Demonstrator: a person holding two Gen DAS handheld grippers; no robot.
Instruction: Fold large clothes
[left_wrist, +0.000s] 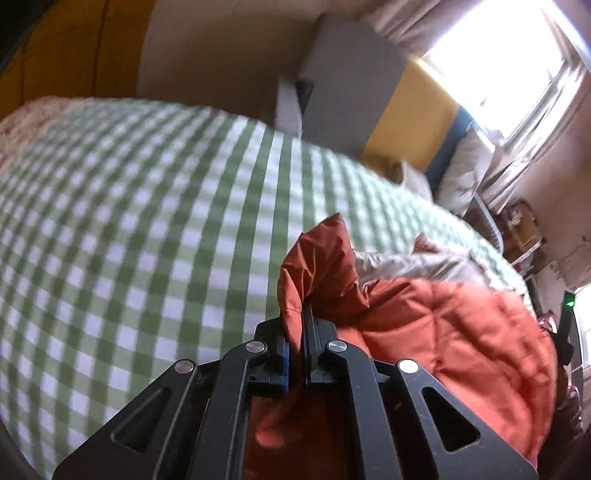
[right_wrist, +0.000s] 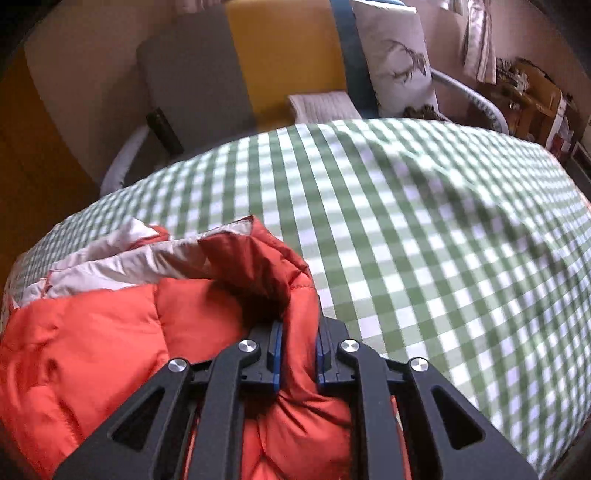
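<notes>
An orange quilted jacket (left_wrist: 443, 325) with a pale grey lining (left_wrist: 413, 264) lies bunched on a green-and-white checked bed cover (left_wrist: 147, 221). My left gripper (left_wrist: 295, 332) is shut on a thin edge of the jacket, which sticks up between its fingers. In the right wrist view the same orange jacket (right_wrist: 110, 332) fills the lower left, its pale lining (right_wrist: 122, 258) showing at the far edge. My right gripper (right_wrist: 298, 347) is shut on a thick fold of the jacket, over the checked bed cover (right_wrist: 424, 240).
Grey and yellow cushions (left_wrist: 351, 85) stand behind the bed, with a printed white pillow (right_wrist: 399, 62) and a folded white cloth (right_wrist: 321, 105). A bright window (left_wrist: 509, 55) with curtains is at upper right. Cluttered shelves (right_wrist: 532, 99) stand beyond the bed's far corner.
</notes>
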